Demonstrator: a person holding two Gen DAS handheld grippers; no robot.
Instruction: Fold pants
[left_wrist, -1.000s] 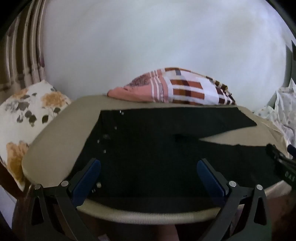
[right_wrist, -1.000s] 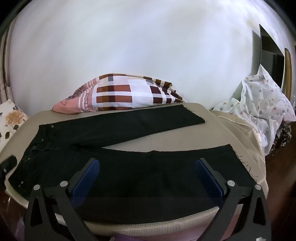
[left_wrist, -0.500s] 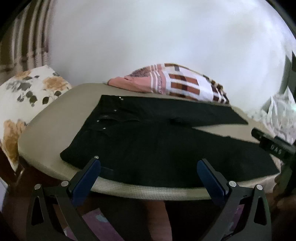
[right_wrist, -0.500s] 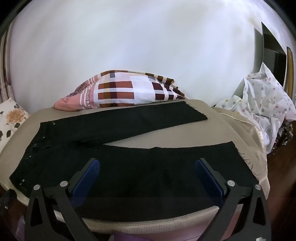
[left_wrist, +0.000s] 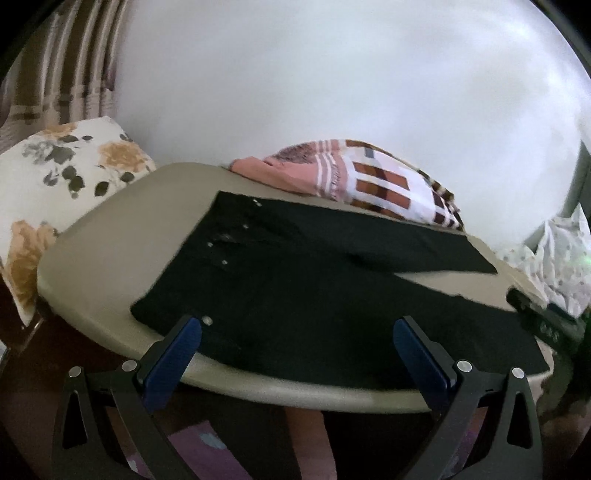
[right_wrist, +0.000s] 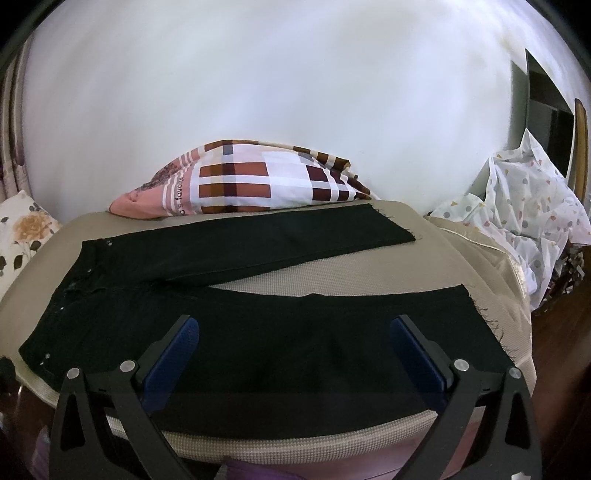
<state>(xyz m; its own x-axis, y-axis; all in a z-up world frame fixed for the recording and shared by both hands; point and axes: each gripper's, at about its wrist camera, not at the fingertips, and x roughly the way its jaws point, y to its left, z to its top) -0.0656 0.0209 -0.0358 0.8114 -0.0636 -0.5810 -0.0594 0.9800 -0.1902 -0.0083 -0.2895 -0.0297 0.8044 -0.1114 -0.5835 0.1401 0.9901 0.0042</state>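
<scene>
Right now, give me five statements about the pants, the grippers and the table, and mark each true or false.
1. The black pants lie spread flat with the two legs apart in a V. True.
2. The right gripper is clamped on a pant leg. False: its fingers stand wide open, holding nothing.
3. A plaid pillow lies behind the pants, at the far edge of the beige table. True.
4. The pants are already folded in half. False: both legs lie unfolded.
5. The left gripper holds the waistband. False: it is open at the table's near edge.
</scene>
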